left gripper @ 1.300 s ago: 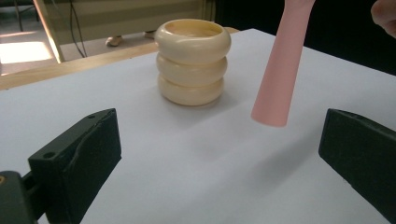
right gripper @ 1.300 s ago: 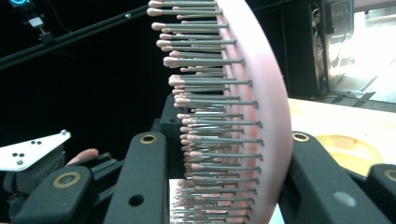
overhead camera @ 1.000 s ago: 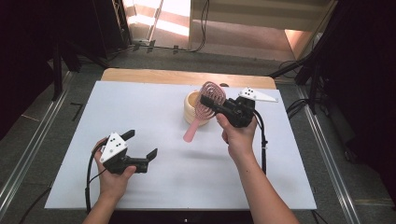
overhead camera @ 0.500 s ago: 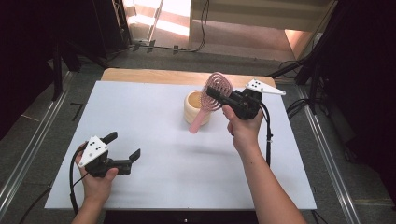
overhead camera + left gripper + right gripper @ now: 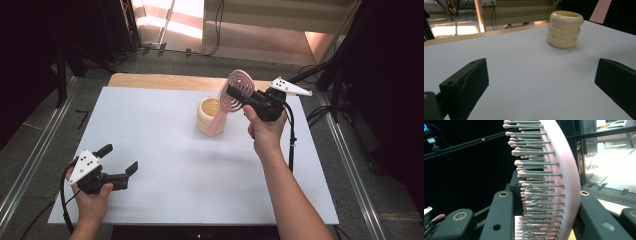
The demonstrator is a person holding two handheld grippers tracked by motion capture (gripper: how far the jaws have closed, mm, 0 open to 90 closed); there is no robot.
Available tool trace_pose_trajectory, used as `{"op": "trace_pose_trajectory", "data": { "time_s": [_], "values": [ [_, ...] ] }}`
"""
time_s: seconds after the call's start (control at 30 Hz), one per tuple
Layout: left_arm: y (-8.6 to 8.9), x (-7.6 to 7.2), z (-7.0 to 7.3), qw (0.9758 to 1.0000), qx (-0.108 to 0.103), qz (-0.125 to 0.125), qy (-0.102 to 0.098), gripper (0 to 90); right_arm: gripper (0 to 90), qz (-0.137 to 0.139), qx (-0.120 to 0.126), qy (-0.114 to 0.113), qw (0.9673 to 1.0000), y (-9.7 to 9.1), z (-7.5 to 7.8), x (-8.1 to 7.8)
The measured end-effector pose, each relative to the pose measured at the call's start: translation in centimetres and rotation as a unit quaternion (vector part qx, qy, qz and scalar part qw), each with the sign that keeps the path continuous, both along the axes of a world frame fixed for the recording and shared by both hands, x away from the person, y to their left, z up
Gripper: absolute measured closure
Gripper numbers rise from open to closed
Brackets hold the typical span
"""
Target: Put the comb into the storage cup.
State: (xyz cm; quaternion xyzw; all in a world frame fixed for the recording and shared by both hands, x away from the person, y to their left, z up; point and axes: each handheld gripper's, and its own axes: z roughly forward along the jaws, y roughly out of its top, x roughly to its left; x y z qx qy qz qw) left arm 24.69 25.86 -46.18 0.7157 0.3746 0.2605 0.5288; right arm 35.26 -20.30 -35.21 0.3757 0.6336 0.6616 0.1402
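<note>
— The pink hairbrush: where do you have it?
— Your right gripper is clamped on its head, handle slanting down into the cream ringed cup at the white table top's far middle.
— Room to move?
— Plenty; your left gripper, jaws wide and holding nothing, sits near the front-left edge. No readable writing.

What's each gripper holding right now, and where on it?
The right gripper is shut on the pink hairbrush, clamped across its bristled head, with the handle hanging down toward the cream cup. The left gripper is open and holds nothing.
</note>
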Motion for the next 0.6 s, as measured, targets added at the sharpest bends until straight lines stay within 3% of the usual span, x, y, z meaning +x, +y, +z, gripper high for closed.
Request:
{"op": "trace_pose_trajectory", "data": {
  "time_s": [0.6],
  "values": [
    [1.9, -0.9, -0.6, 0.9999, 0.003, 0.016, -0.001, 0.1, 63.9, -0.012, -0.007, -0.011, 0.9998, -0.1, 1.4, 1.5]
  ]
}}
